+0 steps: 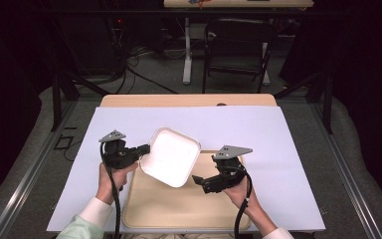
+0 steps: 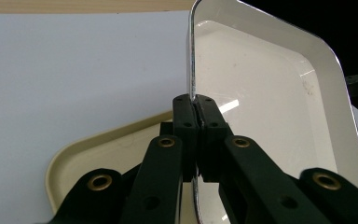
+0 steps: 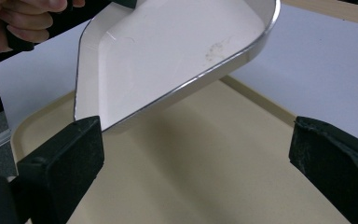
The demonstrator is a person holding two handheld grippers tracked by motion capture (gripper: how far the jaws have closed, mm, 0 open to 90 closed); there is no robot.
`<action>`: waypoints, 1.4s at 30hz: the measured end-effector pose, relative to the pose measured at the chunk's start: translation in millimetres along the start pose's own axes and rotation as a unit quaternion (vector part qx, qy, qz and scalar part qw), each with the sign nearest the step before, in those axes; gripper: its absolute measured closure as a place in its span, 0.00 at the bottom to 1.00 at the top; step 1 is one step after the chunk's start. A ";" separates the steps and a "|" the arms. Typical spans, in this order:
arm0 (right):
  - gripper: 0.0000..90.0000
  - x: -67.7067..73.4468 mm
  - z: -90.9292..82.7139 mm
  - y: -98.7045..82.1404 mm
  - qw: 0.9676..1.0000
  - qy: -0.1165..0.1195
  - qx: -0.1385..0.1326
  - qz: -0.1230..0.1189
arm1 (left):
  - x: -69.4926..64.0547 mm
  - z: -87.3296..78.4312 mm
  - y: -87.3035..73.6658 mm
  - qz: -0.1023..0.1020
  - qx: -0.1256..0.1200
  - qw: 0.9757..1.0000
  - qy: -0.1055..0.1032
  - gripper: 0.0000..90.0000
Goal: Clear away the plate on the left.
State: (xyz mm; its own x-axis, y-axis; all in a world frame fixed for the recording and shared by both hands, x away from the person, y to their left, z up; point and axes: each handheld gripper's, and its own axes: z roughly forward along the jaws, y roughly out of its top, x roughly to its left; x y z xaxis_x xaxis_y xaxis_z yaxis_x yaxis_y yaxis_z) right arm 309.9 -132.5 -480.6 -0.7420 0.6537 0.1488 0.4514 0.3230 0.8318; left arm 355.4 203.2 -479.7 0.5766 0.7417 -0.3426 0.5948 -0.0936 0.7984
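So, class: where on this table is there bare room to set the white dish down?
The beige tray is bare across its near half, between the two forearms. The white sheet is free right of the right gripper, and along the far edge behind the white dish. It is crowded at the tray's far-left corner, where the left gripper clamps the dish's rim.

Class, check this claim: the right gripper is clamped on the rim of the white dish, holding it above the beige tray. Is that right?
Not quite. The left gripper is the one clamped on the rim of the white dish, as the left gripper view shows. The right gripper is open, its jaws wide apart. The dish is indeed held above the beige tray.
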 end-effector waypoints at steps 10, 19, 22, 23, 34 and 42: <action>0.26 5.3 15.9 4.8 1.000 -0.003 0.009 0.000 | -8.7 3.0 -3.1 0.012 -0.003 1.000 -0.002 0.98; 0.53 0.5 13.2 4.7 1.000 -0.008 0.005 0.012 | -11.0 3.1 -10.3 0.008 -0.008 1.000 -0.004 0.97; 0.61 -0.4 11.4 5.0 1.000 -0.013 0.003 0.012 | -11.8 1.7 -12.3 0.005 -0.007 1.000 -0.008 0.96; 0.63 -0.9 10.9 4.9 1.000 -0.013 0.001 0.013 | -12.4 1.6 -13.1 0.007 -0.007 1.000 -0.010 0.96; 0.75 -1.8 3.5 4.5 1.000 -0.015 -0.004 0.012 | -20.6 -4.1 -18.8 0.011 -0.012 1.000 -0.016 0.94; 0.78 -2.8 -0.3 4.2 1.000 -0.014 -0.006 0.013 | -24.4 -4.5 -23.8 0.012 -0.006 1.000 -0.018 0.94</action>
State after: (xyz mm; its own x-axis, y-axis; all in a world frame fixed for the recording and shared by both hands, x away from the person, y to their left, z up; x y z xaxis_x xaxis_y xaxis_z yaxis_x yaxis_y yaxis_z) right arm 313.7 -133.2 -477.3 -0.7162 0.6803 0.1560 0.4643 0.2976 0.8342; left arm 324.7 190.4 -488.1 0.6106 0.7153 -0.3398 0.5730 -0.1028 0.8131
